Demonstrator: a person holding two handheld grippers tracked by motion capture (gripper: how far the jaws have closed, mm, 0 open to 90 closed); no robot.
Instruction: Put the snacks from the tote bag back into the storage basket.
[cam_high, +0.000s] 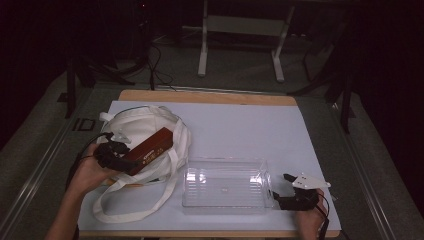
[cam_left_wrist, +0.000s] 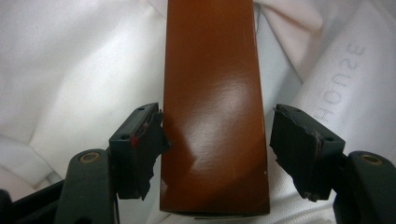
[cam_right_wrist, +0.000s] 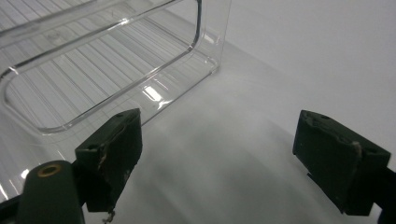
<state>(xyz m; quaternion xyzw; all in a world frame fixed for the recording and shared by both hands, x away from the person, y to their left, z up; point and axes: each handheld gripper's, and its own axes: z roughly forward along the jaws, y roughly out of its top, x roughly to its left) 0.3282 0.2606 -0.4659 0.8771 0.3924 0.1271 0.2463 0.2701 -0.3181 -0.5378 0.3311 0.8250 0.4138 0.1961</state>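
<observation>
Item: long reddish-brown box, glossy, rectangular, laid slantwise on a white cloth tote bag at the left of the table. Gold markings are seen on its side face in the high view, too small to be read.

Handling, as judged: the box is taken to be stiff and fairly light, like a carton or lacquered case. Its smooth sheen suggests a slippery surface, so a square grip across the two long sides near the end is advised. A soft, yielding support is offered by the bag beneath.

Left gripper: the near end of the box is straddled. One pad is touching or just beside one side; a clear gap is left at the other. The box is not yet clamped.

Bag: limp fabric with long loop handles trailing toward the near edge. Pale lettering reading "HOUSE" is printed on it, seen reversed in the left gripper view.

Clear plastic bin: ribbed floor, empty, set beside the bag toward the middle.

Right gripper: rested on the white table cover just beside the bin, jaws spread wide, nothing held.
</observation>
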